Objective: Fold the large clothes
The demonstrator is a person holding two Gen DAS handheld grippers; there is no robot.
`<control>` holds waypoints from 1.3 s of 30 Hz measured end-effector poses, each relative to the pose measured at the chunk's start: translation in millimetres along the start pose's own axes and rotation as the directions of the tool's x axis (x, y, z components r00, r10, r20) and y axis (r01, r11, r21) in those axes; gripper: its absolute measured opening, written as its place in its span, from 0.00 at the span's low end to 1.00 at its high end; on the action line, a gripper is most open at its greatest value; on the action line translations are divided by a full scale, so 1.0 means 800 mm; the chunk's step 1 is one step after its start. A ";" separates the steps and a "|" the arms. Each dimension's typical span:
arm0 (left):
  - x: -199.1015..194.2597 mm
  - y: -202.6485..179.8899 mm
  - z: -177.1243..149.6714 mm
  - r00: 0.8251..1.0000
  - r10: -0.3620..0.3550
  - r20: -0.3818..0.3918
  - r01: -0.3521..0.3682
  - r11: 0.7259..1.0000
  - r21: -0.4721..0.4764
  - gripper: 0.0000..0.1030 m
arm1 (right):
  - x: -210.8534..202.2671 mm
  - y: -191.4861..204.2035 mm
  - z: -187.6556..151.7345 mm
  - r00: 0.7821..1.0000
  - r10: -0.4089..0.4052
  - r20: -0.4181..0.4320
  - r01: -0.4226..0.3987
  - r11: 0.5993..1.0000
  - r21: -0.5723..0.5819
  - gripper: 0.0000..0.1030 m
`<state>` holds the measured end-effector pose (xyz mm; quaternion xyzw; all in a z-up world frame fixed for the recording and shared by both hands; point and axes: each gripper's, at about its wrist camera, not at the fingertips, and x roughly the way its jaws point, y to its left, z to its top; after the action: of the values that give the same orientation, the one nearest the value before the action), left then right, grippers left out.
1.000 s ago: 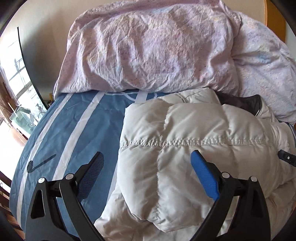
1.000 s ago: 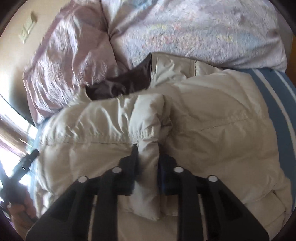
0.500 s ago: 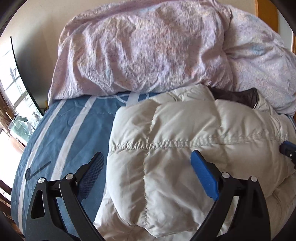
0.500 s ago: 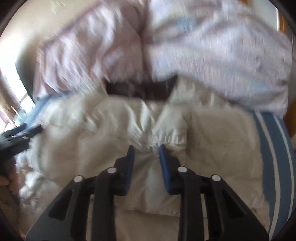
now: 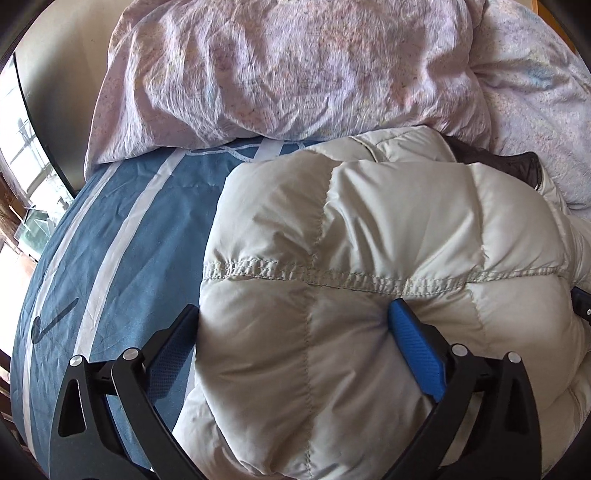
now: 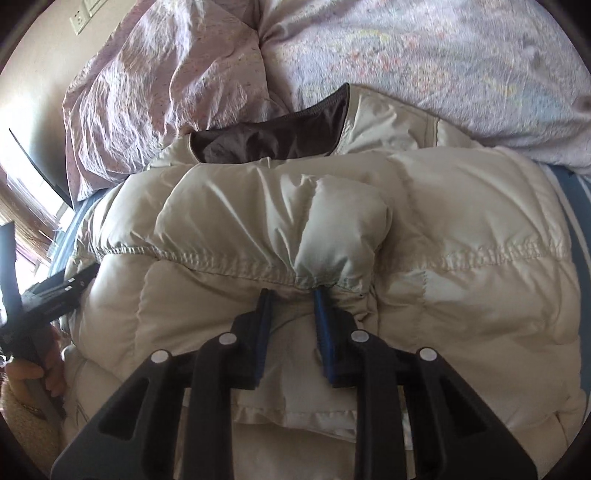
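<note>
A cream puffer jacket [image 5: 369,280] lies folded on the blue striped bed, its brown-lined collar [image 6: 273,138] towards the pillows. My left gripper [image 5: 295,317] is open, its jaws wide apart astride the jacket's near left fold; the right pad [image 5: 417,350] presses into the padding. My right gripper [image 6: 291,295] is shut on a bunched fold of the jacket [image 6: 332,236] by the quilted seam. The left gripper also shows in the right wrist view [image 6: 55,291] at the jacket's left edge.
Two lilac floral pillows [image 5: 288,70] [image 6: 424,48] lie against the headboard just beyond the jacket. The blue bedcover with white stripes [image 5: 122,236] stretches left of it. A window is at far left, and a wall socket [image 6: 83,16] is above the pillows.
My left gripper has moved forward onto the jacket, so the fold now fills the space between its jaws. My right gripper stays shut on its fold and has shifted a little.
</note>
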<state>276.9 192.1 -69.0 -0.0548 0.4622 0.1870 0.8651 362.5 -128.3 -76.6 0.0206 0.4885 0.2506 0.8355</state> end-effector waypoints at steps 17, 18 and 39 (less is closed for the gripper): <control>-0.140 0.142 -0.098 0.945 -0.324 0.055 0.328 0.936 -0.125 0.97 | -0.191 -0.128 -0.089 0.979 0.176 0.102 -0.192 0.966 0.171 0.85; -0.145 0.154 -0.111 0.940 -0.337 0.046 0.340 0.930 -0.137 0.97 | -0.198 -0.147 -0.102 0.983 0.161 0.094 -0.177 0.963 0.203 0.85; -0.144 0.177 -0.234 0.820 -0.564 -0.101 0.524 0.809 -0.268 0.94 | -0.207 -0.287 -0.252 0.968 0.251 -0.021 -0.214 0.864 0.455 0.77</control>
<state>20.0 241.7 -69.9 -0.3004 0.4766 -0.0231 0.8259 221.4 -444.2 -112.6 0.2618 0.5598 0.2304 0.7517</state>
